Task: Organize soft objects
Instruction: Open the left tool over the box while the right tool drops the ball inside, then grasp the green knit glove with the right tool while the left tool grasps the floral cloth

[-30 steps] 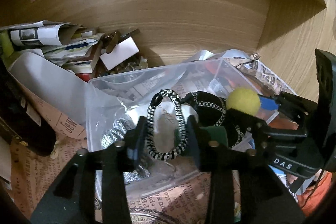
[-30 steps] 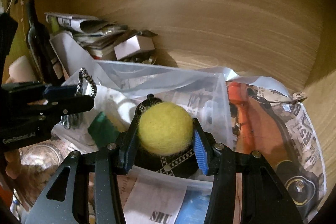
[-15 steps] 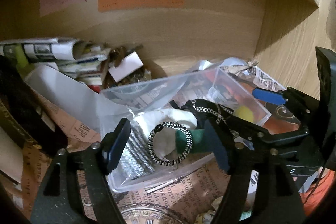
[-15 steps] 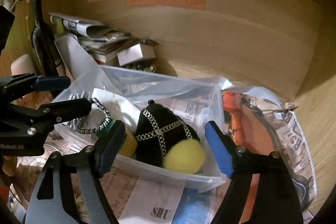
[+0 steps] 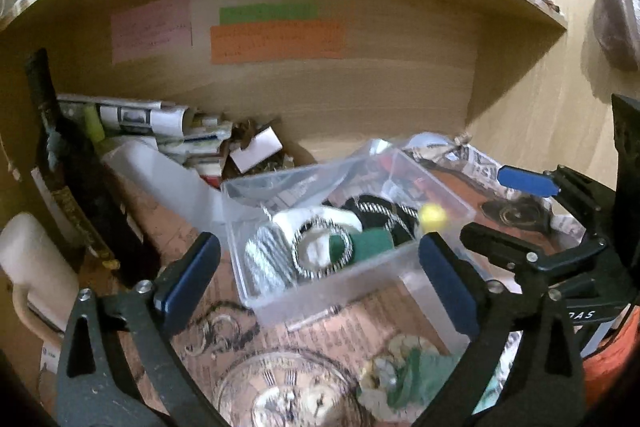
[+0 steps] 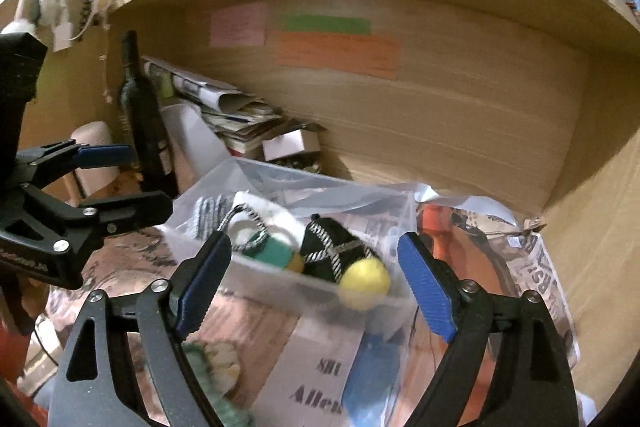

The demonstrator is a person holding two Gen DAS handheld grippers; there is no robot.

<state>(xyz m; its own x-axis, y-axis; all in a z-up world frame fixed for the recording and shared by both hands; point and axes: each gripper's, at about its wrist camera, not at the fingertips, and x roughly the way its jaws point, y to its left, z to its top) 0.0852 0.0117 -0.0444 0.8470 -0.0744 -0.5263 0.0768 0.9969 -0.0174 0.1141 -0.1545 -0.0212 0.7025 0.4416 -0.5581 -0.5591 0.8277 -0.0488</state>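
Inside the clear plastic bin (image 6: 304,283) on the paper-covered shelf, the soft things are lying together: a yellow felt ball (image 6: 365,280) at the near right corner, a black embroidered cap (image 6: 334,249) just behind it, a green sponge (image 6: 272,254) and a black-and-white braided cord loop (image 5: 322,249) to the left. Both the left gripper (image 5: 320,279) and the right gripper (image 6: 314,281) are hovering near the bin with jaws spread wide, holding nothing. The ball is looking light and squashy; a gentle pinch across its middle should suffice, since it is likely to roll.
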